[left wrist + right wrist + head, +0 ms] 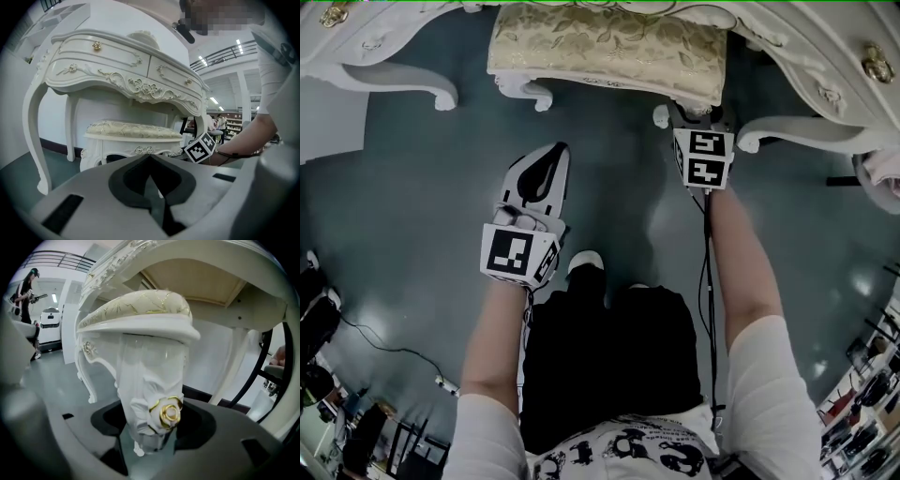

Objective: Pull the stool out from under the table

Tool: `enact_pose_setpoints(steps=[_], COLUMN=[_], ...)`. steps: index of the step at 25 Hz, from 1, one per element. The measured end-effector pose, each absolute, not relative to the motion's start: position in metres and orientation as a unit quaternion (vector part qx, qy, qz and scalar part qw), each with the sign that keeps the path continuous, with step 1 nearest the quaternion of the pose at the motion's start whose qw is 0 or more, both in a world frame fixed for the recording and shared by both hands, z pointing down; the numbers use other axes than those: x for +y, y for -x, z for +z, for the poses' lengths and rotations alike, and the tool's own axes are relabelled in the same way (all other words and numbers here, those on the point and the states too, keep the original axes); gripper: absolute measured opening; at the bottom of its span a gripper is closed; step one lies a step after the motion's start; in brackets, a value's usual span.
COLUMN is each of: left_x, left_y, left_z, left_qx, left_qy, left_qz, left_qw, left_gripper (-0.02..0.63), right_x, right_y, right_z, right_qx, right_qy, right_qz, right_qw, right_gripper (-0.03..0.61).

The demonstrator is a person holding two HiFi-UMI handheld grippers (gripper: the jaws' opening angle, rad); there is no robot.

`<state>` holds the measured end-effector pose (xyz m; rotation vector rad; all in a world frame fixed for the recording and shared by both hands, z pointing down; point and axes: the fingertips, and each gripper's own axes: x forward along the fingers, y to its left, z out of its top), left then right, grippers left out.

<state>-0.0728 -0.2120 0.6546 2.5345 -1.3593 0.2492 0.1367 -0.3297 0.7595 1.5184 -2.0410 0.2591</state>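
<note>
- The stool sits mostly tucked under the table, with just its front edge poking out.
- The right gripper has its jaws wide apart around the stool's front leg. There's a gap on each side, so no real squeeze yet.
- The left gripper has its jaws together with nothing in them, and it hangs well short of the stool.
- My worry: if you pull now, the jaws will probably just slide off that carved leg.
- Tugging one corner could also swing the stool into the table leg.
</note>
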Motion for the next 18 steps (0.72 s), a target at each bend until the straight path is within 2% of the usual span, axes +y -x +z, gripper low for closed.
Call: enact_pose_setpoints(steps=[5, 12, 18], left_x=[-0.208, -0.197, -0.157], left_y=[0.07, 0.069, 0.07], left_z=[0.642, 0.645, 0.643], left_qx=[-0.465, -0.467, -0.463], left_qy=[-0.872, -0.867, -0.868], left_qz=[0.069, 0.098, 0.102], left_qw=[0.136, 0.144, 0.148], left_gripper=[0.017, 0.017, 0.017], right_x=[-0.328, -0.311, -0.265], right_y=[-0.137, -0.134, -0.128], right_z=[0.76, 0.754, 0.763], right_qx=[-0.771, -0.776, -0.775], right_qy=[-0.561, -0.553, -0.544], right_qz=[0.092, 0.101, 0.113], right_qw=[0.288, 0.286, 0.302], right_gripper=[0.29, 0.287, 0.287])
